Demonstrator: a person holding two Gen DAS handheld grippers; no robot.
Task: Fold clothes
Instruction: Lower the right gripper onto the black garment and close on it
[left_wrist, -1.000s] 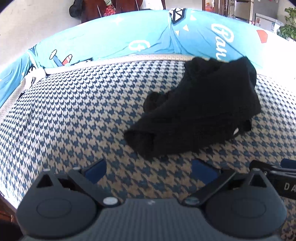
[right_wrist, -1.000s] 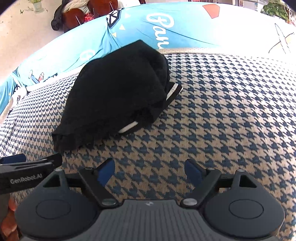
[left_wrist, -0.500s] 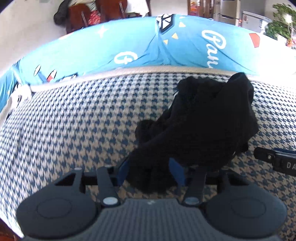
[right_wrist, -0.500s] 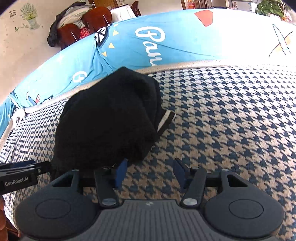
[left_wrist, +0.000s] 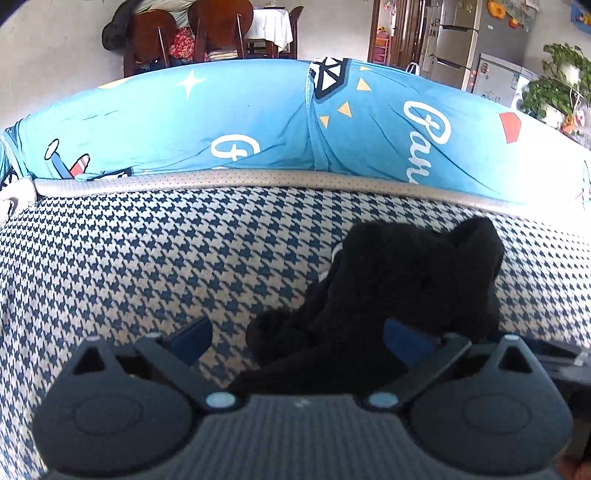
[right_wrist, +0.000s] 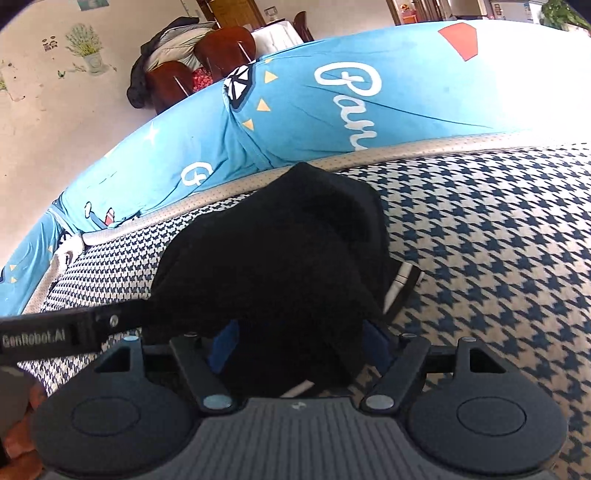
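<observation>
A black garment (left_wrist: 406, 273) lies bunched on the houndstooth sofa seat (left_wrist: 147, 258). My left gripper (left_wrist: 299, 339) has its jaws opening wide. The garment's near corner lies between them, close to the right finger, and nothing presses on it. In the right wrist view the black garment (right_wrist: 277, 251) shows a white stripe at its right edge and heaps up over my right gripper (right_wrist: 301, 343). Those jaws are opening too, with cloth filling the gap and both blue pads partly bare. The left gripper's finger (right_wrist: 55, 336) reaches into the garment's left side.
A blue printed cover (left_wrist: 258, 122) drapes the sofa back behind a grey piped seam. Wooden chairs (left_wrist: 192, 33) and a table stand beyond it, with a fridge and plant at far right. Houndstooth seat (right_wrist: 498, 258) stretches to the right of the garment. A hand (right_wrist: 18, 443) shows at lower left.
Both grippers moved forward onto the garment. The left narrowed around its near corner, then spread wide again. The right narrowed, and cloth now sits between its jaws. The garment is bunched higher.
</observation>
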